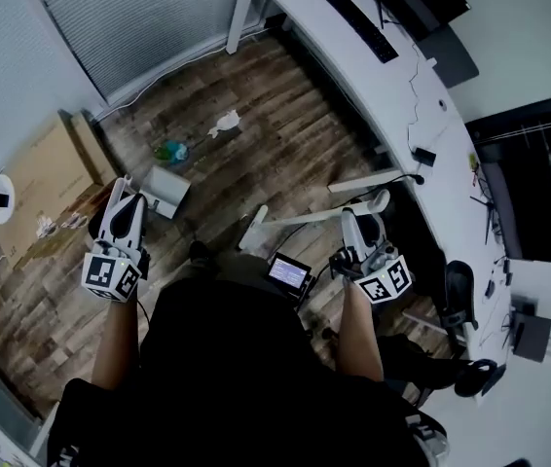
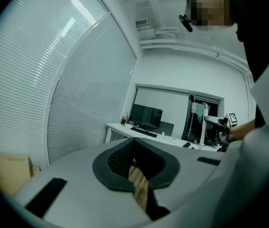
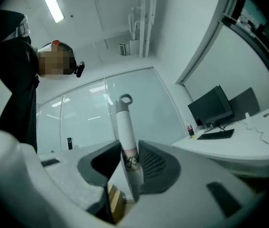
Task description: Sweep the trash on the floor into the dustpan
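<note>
In the head view, crumpled white paper point(image 1: 225, 122) and a blue-green scrap point(image 1: 171, 151) lie on the wooden floor. A grey dustpan point(image 1: 165, 191) sits just right of my left gripper's point(image 1: 128, 195) tips; whether they touch I cannot tell. The left gripper view shows the left gripper point(image 2: 134, 167) shut, with nothing visible between the pads. My right gripper point(image 1: 351, 220) is shut on a white broom handle point(image 1: 319, 214), whose head point(image 1: 253, 230) rests on the floor. In the right gripper view the handle point(image 3: 125, 127) stands upright between the pads of the right gripper point(image 3: 127, 167).
Flat cardboard point(image 1: 47, 178) lies at the left with small scraps point(image 1: 47, 225) on it. A long white desk point(image 1: 402, 86) with a keyboard point(image 1: 358, 24) runs along the right. A small screen device point(image 1: 288, 272) is near my feet. Black chair bases point(image 1: 460, 295) stand at the right.
</note>
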A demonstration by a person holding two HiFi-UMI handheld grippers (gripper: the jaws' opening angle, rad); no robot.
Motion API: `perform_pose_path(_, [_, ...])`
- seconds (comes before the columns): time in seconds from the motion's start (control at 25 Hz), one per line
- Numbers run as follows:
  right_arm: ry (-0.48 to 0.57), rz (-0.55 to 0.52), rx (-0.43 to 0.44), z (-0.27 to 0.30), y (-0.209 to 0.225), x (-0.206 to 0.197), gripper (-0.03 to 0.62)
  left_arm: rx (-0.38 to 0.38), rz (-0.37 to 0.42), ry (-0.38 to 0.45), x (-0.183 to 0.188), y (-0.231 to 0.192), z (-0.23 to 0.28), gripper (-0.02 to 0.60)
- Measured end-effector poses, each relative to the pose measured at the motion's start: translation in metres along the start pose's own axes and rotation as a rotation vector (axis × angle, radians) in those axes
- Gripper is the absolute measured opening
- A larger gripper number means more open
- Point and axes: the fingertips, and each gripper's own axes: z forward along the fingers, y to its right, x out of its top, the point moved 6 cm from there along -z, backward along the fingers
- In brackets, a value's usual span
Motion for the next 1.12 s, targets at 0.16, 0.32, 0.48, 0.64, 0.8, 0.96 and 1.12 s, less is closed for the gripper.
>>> perform_pose_path(0.16, [0.012, -0.055, 0.018, 0.056, 0.03, 0.013, 0.117, 0.066, 0.0, -0.005, 0.008, -0.031, 0.014, -0.003])
perform_pose_path(0.32, [0.015, -0.086, 0.07, 0.118, 0.076, 0.02, 0.114, 0.153, -0.008, -0.036, 0.009, -0.061, 0.025, 0.015])
perform_pose_path(0.48, [-0.031, -0.101, 0.176, 0.193, 0.132, 0.015, 0.112, 0.266, 0.01, -0.091, 0.008, -0.092, 0.04, 0.041])
perform_pose_path(0.64, [-0.123, -0.065, 0.318, 0.268, 0.184, -0.004, 0.112, 0.373, -0.015, -0.208, 0.001, -0.112, 0.049, 0.091])
perform_pose_path(0.8, [-0.199, -0.011, 0.425, 0.33, 0.23, -0.023, 0.114, 0.422, -0.044, -0.377, -0.015, -0.124, 0.055, 0.145])
perform_pose_path(0.96, [-0.254, 0.04, 0.511, 0.384, 0.271, -0.037, 0.114, 0.404, -0.02, -0.634, -0.043, -0.13, 0.057, 0.172])
perform_pose_path(1.12, [-0.302, 0.083, 0.582, 0.431, 0.311, -0.05, 0.117, 0.389, 0.023, -0.876, -0.079, -0.139, 0.054, 0.189])
